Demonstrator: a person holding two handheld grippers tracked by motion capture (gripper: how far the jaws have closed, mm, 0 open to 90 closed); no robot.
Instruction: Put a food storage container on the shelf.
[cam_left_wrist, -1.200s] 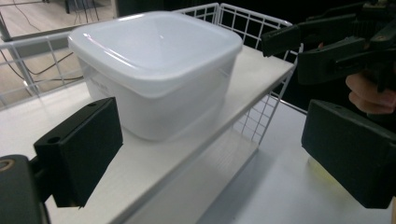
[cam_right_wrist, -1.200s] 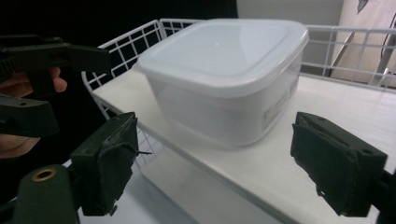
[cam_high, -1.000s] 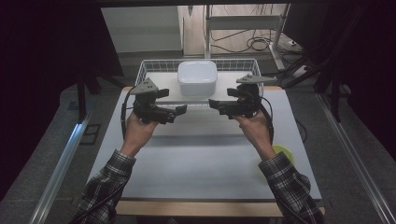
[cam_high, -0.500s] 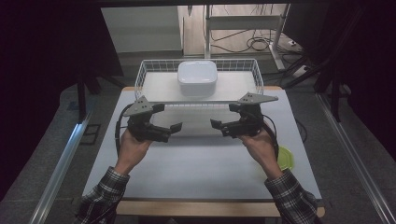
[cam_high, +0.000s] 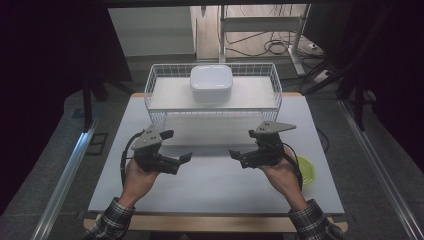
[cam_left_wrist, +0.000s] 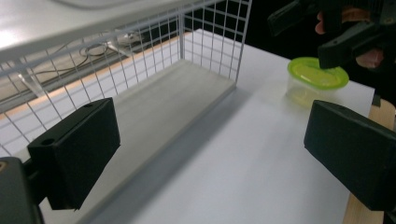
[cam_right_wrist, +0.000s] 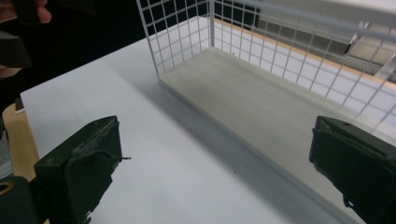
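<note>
Both grippers are empty. The left gripper (cam_high: 178, 146) has its jaws wide apart; in the left gripper view nothing but bare tabletop (cam_left_wrist: 243, 154) lies between them. The right gripper (cam_high: 242, 144) has jaws that have just been opening; they stand wide with nothing between them.

Step in hand, as judged: approach to a pick, most likely the green-lidded tub (cam_high: 306, 169).

Procedure for a sound pick:
- keep the right jaws fully apart until they bracket the tub's wall below the lid; the lid rim overhangs, so a grip on the rim alone is likely to slip;
- turn the right jaws outward first; at present they point inward toward the left gripper, away from the tub;
- descend level; the clear wall looks thin and may flex, so close gently;
- hold the left jaws clear of the wire rack (cam_high: 215, 117).

Location: the tub stands on the tabletop behind and outboard of the right jaws, just beside that hand's wrist; it lies well apart from the left jaws, beyond the right gripper. The rack stands ahead of both sets of jaws; a white box (cam_high: 211, 82) sits on its top.
</note>
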